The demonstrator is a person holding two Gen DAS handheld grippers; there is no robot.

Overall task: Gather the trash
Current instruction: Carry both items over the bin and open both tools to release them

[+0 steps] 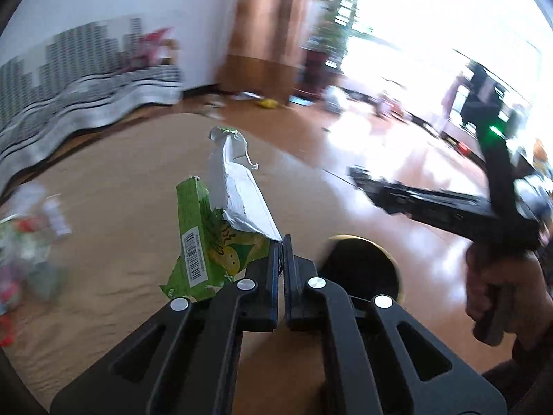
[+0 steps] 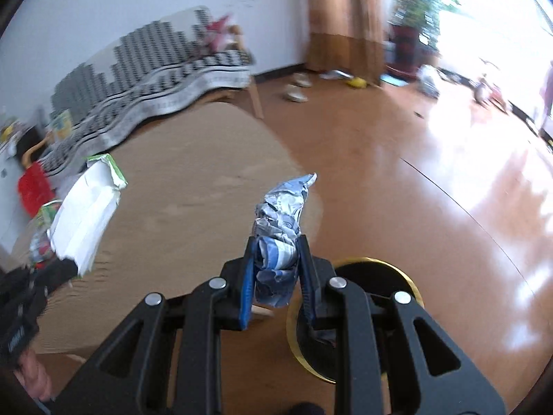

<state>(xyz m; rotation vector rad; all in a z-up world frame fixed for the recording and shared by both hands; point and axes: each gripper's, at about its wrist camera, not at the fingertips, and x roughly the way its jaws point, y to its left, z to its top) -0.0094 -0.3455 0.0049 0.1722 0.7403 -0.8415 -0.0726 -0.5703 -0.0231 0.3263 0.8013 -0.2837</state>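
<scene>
Grippers both loaded. Left gripper (image 1: 283,242) has its black fingers pinched together on a flattened green and white paper carton (image 1: 221,207); the carton sticks up and away from the fingertips, torn white inside facing right, green printed side with a barcode facing left. Same carton shows at the left edge of the right wrist view (image 2: 86,207), held up above the tan carpet (image 2: 193,180).

Right gripper (image 2: 276,252) is clamped on a crumpled blue and silver foil wrapper (image 2: 280,238); the wrapper fills the gap between the blue-padded fingers and its twisted tip pokes up past them. In the left wrist view the right gripper (image 1: 359,173) appears blurred at the right, with the person's right hand (image 1: 504,283) around its handle; what it holds cannot be made out from there.

Below both grippers sits a round black bin with a gold rim (image 2: 359,311), opening upward on the glossy brown wooden floor (image 2: 432,207), just beside the carpet edge. It also shows under the left gripper's fingers (image 1: 359,269).

Blurred pile of colourful wrappers and clear plastic (image 1: 27,242) lies on the carpet at far left. Sofa with a black and white patterned cover (image 2: 145,79) stands against the white wall (image 2: 138,0). Small litter (image 2: 297,93) lies on the floor near the brown curtain (image 2: 345,17).
</scene>
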